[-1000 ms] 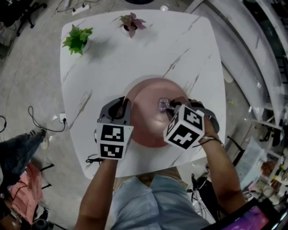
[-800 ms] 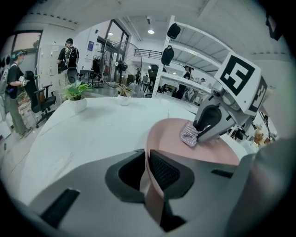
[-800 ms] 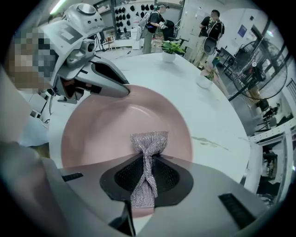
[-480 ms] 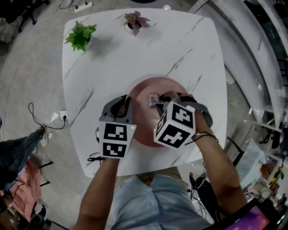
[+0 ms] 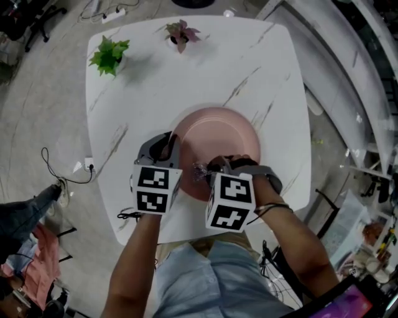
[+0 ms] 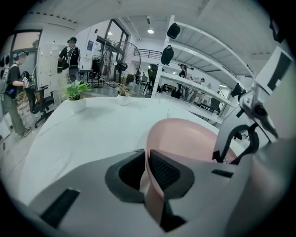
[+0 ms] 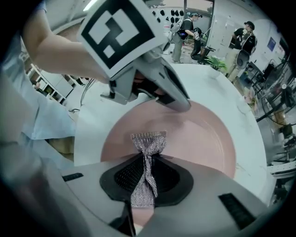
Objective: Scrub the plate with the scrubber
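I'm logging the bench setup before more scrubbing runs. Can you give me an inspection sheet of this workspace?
Surface: white marbled table, rounded corners.
Job's things: pink plate near the table's front edge; silvery mesh scrubber over its near part.
Clutter: green potted plant and pink-leaved potted plant at the far edge.
Grippers: left gripper shut on the plate's rim; right gripper shut on the scrubber.
Cables: black cable on the floor left of the table; power strip beyond the far edge.
Surroundings: shelving; people standing in the background.
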The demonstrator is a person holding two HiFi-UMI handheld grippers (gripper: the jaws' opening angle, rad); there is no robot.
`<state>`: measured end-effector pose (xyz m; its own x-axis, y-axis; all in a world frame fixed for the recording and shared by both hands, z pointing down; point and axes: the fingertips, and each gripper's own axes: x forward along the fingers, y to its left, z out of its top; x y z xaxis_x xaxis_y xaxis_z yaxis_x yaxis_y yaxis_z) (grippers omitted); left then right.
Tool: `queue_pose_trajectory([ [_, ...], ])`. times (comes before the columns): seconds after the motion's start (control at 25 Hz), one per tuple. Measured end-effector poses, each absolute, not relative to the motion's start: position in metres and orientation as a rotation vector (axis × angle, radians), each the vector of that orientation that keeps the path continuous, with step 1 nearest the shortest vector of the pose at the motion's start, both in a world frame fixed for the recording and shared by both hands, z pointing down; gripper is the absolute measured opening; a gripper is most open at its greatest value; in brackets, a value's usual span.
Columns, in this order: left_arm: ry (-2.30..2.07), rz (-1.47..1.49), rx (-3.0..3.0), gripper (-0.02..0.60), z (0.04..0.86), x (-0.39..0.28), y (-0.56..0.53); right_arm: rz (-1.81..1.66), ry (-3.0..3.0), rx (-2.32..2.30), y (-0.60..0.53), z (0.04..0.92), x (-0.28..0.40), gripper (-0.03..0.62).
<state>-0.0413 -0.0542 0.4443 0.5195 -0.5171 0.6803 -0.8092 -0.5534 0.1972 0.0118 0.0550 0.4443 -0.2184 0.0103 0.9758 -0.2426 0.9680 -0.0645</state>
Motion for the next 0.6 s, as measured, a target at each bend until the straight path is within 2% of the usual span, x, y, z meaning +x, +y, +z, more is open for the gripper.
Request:
queue_pose_trajectory([
  [0.28, -1.04, 0.731, 2.223, 0.029, 0.443, -0.043, -0.05, 0.273, -1.699, 0.131, 0.093, 0.437, 0.052, 0.077],
  [0.6, -1.16, 0.805, 2.255, 0.041, 0.4, -0.067, -0.04, 0.226, -1.688, 0.475, 0.052, 0.372, 0.131, 0.08],
])
